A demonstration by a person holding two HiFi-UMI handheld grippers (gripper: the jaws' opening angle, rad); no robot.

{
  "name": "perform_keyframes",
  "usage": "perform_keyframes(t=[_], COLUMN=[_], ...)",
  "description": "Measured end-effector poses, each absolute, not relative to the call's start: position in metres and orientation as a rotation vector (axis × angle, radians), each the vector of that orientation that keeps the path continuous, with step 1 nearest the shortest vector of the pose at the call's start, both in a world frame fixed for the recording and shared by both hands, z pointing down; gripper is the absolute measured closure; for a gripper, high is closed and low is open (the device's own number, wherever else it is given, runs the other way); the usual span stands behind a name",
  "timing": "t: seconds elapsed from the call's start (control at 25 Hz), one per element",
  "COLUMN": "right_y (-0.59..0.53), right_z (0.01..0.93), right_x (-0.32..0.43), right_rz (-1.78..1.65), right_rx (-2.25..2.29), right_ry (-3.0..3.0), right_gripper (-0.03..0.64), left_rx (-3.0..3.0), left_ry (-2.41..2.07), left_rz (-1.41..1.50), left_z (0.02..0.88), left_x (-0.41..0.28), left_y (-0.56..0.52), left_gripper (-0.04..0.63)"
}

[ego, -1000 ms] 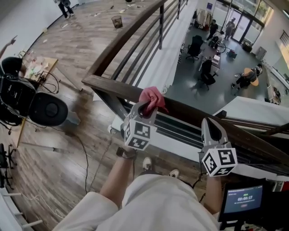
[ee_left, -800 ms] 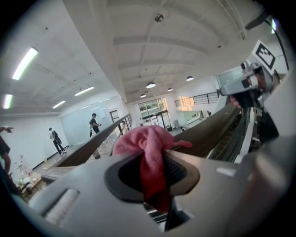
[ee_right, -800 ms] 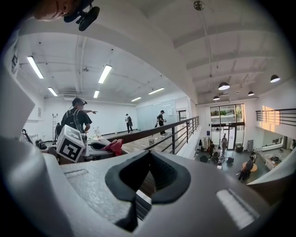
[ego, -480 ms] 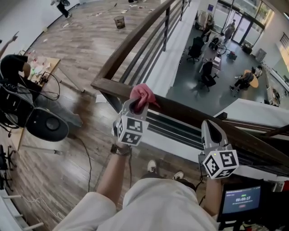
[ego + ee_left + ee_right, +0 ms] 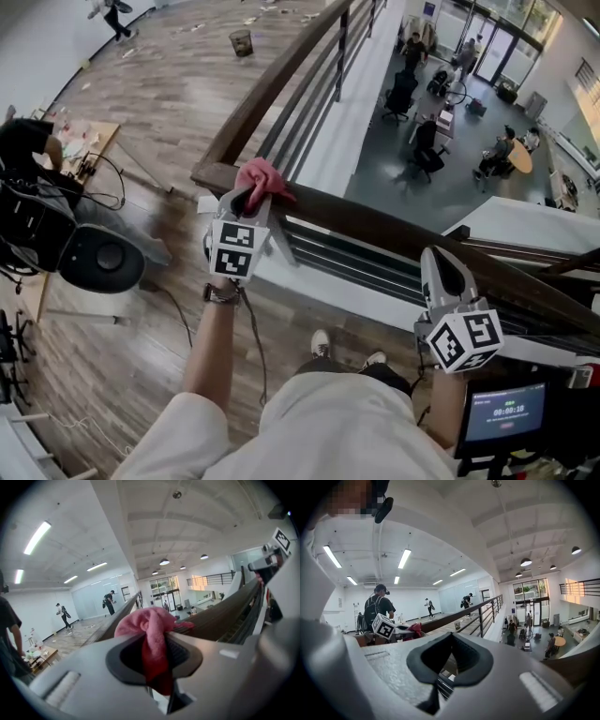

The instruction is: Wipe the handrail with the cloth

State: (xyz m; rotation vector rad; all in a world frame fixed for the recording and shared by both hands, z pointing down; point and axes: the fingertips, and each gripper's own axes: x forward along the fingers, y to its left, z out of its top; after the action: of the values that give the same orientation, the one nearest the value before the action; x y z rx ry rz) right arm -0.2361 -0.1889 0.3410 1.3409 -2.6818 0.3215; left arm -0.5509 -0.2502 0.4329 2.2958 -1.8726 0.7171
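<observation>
A dark wooden handrail (image 5: 375, 225) runs across the head view and turns a corner at its left end. My left gripper (image 5: 246, 200) is shut on a pink cloth (image 5: 262, 178), which rests on the rail close to that corner. In the left gripper view the pink cloth (image 5: 152, 630) bulges out between the closed jaws, with the handrail (image 5: 220, 613) beyond. My right gripper (image 5: 439, 272) is shut and holds nothing; it hovers near the rail further right. The right gripper view shows my right gripper (image 5: 450, 656), and the left gripper's marker cube (image 5: 385, 627) with the cloth (image 5: 415, 630) on the rail.
Below the railing lies an atrium floor with chairs and people (image 5: 427, 141). On the wood floor at left stand a black speaker-like device (image 5: 98, 258), cables and a cluttered table (image 5: 70, 141). A screen (image 5: 506, 412) sits at lower right. A bin (image 5: 242, 42) stands far back.
My left gripper has slid the cloth leftward along the handrail toward the corner. The right gripper has stayed about where it was.
</observation>
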Motion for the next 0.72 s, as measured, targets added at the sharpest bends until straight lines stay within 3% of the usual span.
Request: perform_keyframes(t=[0.72], right_y=[-0.19], right_z=[0.348], right_x=[-0.243], right_rz=[0.356], right_rx=[1.29], right_ry=[-2.662], right_gripper=[0.614], left_rx=[2.108], left_ry=[-2.006], left_rz=[0.796], left_z=[0.427], left_x=[-0.647], left_y=[-0.25], left_gripper=[0.499])
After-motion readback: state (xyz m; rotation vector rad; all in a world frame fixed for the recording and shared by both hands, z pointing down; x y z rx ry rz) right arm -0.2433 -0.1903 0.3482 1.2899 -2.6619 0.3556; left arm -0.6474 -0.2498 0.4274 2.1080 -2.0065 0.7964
